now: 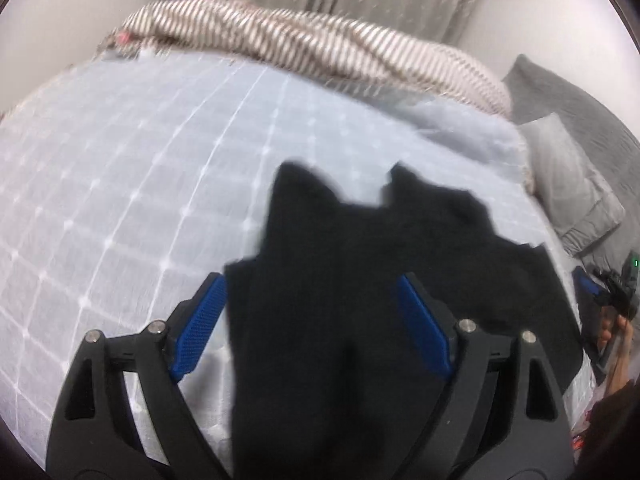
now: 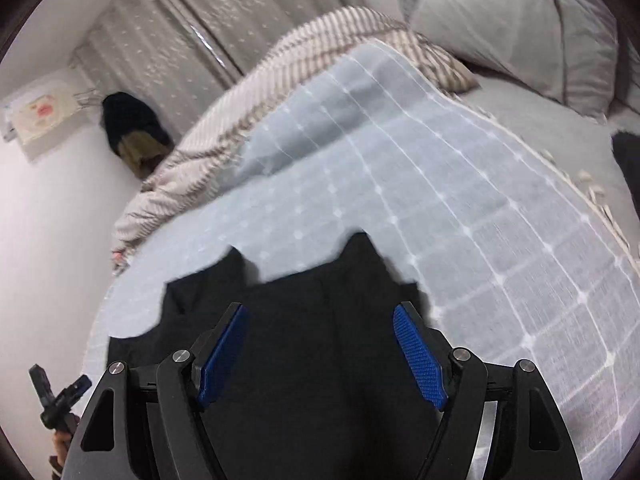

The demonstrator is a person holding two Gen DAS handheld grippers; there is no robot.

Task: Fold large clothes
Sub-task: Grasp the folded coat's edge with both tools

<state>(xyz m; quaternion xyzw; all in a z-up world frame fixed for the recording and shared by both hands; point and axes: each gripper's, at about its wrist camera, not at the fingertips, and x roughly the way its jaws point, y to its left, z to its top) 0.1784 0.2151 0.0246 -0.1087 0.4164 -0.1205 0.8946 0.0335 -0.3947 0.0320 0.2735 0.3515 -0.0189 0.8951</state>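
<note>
Bedding fills both views: a pale blue coverlet with a white grid (image 1: 120, 184) is spread flat as the folding surface, and the black garment (image 1: 360, 280) lies on it, near its right-hand side in the left wrist view. Left to right there, open grid cloth comes first, then the left gripper (image 1: 312, 300), its blue pads spread wide over the garment's left part without pressing on it. Cloth lies under and between the jaws, loose, not clamped. Further right the right gripper (image 1: 600, 292) shows at the frame's edge.

In the right wrist view, the right gripper (image 2: 320, 336) likewise stands apart above the same garment (image 2: 312, 360), holding nothing. Two pointed corners of the garment jut toward the far side, so it seems only partly squared.

A striped beige blanket (image 1: 320, 44) bunches along the far edge and grey pillows (image 2: 520, 20) sit to the right, bounding the space; the clearest room for moving, I judge, is the bare coverlet left of the garment.
</note>
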